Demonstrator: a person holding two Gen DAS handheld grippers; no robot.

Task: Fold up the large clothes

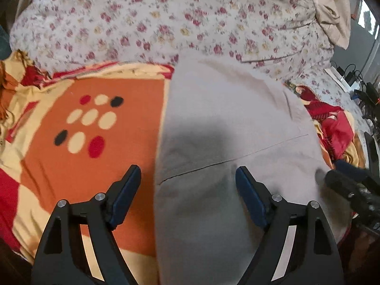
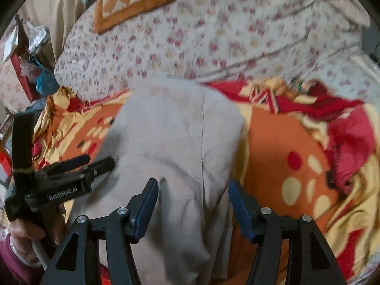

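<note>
A large pale grey garment [image 1: 225,128] lies folded in a long strip on an orange, red and cream blanket [image 1: 99,142]; it also shows in the right wrist view [image 2: 175,137]. My left gripper [image 1: 187,173] is open and empty, hovering over the garment's left edge. My right gripper [image 2: 192,187] is open and empty above the garment's near right part. The right gripper shows at the right edge of the left wrist view [image 1: 349,178]. The left gripper shows at the left of the right wrist view [image 2: 78,166], held by a hand.
A floral quilt [image 1: 166,19] lies bunched beyond the garment. An orange checked cushion [image 2: 133,0] sits on it farther back. Cables and chargers [image 1: 351,76] lie at the right. Clutter [image 2: 28,54] stands at the left of the bed.
</note>
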